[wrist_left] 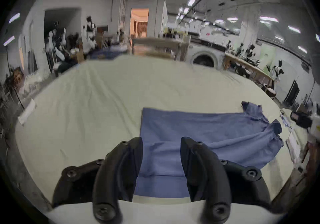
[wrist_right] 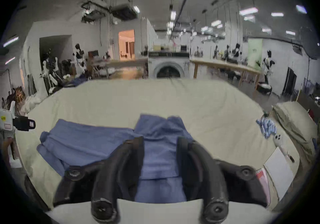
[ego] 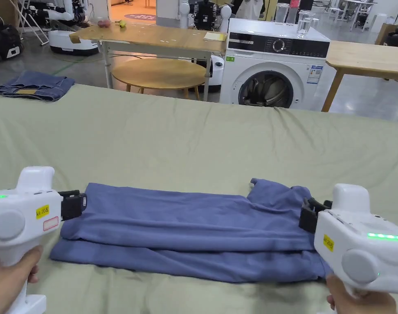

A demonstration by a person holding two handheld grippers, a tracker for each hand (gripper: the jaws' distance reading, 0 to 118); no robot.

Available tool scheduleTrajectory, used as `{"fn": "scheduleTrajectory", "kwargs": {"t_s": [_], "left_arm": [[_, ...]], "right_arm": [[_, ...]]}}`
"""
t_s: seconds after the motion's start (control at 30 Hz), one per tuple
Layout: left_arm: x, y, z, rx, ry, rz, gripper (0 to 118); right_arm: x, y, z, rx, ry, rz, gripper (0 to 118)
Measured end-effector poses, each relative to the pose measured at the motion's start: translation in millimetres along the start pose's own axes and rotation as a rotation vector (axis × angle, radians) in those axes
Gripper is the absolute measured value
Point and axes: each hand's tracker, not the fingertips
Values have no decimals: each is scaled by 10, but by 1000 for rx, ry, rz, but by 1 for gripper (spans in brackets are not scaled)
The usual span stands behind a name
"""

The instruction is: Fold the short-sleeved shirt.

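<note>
Two white hand-held grippers are held at the near edge of the scene, the left hand-held gripper (ego: 73, 204) at the hem end and the right hand-held gripper (ego: 310, 214) at the collar end of a blue short-sleeved shirt (ego: 185, 229). Both sets of jaws are seen spread apart in the gripper views, with blue cloth showing in the gaps between them and nothing clamped. The shirt is laid across the near part of a bed covered by a pale green sheet (ego: 194, 139), and it is already doubled lengthwise into a long band, with a lower layer showing along the near side. One sleeve (ego: 261, 188) is left sticking out at the far right corner, just beside the collar. Folded denim (ego: 34, 86) is seen at the far left corner of the bed, and a washing machine (ego: 275, 65) is seen beyond it. From here, an uneven fold is judged the main risk: should only the top layer be pinched by either set of jaws, the lower layer would be left behind and the band pulled askew. The loose sleeve could be trapped crooked inside the next fold, and the soft sheet could be caught along with the cloth.
</note>
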Motion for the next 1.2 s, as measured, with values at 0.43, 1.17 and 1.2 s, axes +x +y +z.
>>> {"fn": "scheduleTrajectory", "kwargs": {"t_s": [0.43,1.17,1.2], "left_arm": [[-200,-197,219,-118,18,39,0],[-110,-403,-588,-527,-3,-42,0],[-123,-415,-575,-527,3,-35,0]], "right_arm": [[-175,-249,124,15,23,-64,0],[263,-504,23,-160,-21,-44,0],[323,-479,14,-183,-36,-38,3]]}}
